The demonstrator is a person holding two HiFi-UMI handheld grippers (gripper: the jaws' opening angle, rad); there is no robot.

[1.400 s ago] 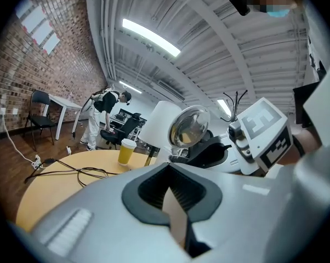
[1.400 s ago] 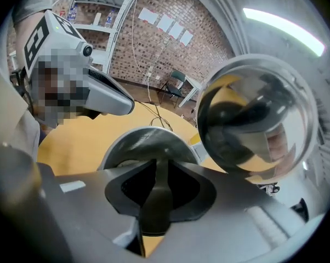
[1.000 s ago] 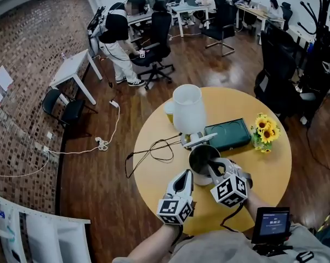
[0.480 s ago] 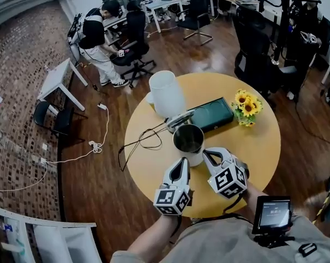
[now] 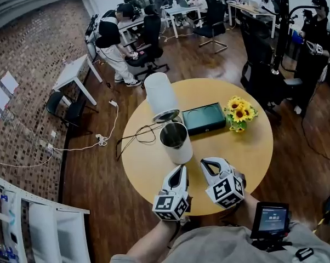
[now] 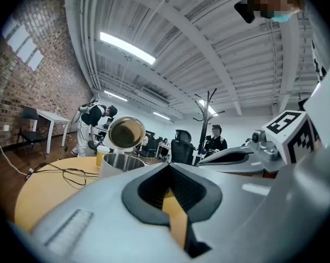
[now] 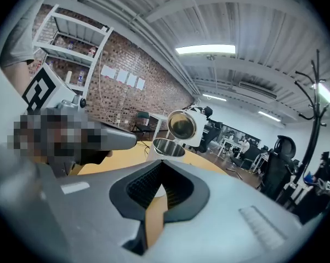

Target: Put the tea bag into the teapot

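The white teapot [image 5: 175, 142] stands near the middle of the round wooden table [image 5: 247, 158], its hinged lid [image 5: 166, 115] flipped up and its metal mouth open. It also shows in the left gripper view as the teapot [image 6: 117, 162], and in the right gripper view as the teapot [image 7: 166, 147]. No tea bag shows in any view, and the pot's inside is too dark to read. My left gripper [image 5: 179, 172] and right gripper [image 5: 207, 164] hover side by side near the table's front edge, short of the pot. Both are shut, with nothing between the jaws.
A tall white cylinder [image 5: 158, 93] stands behind the teapot. A dark green tray [image 5: 204, 118] and a small bunch of sunflowers [image 5: 239, 113] sit to the right. A black cable [image 5: 136, 136] loops over the table's left side. Office chairs and people fill the room beyond.
My right gripper has drawn back from the teapot's mouth toward the front edge of the table. The left gripper has stayed near the front edge. The head view has shifted.
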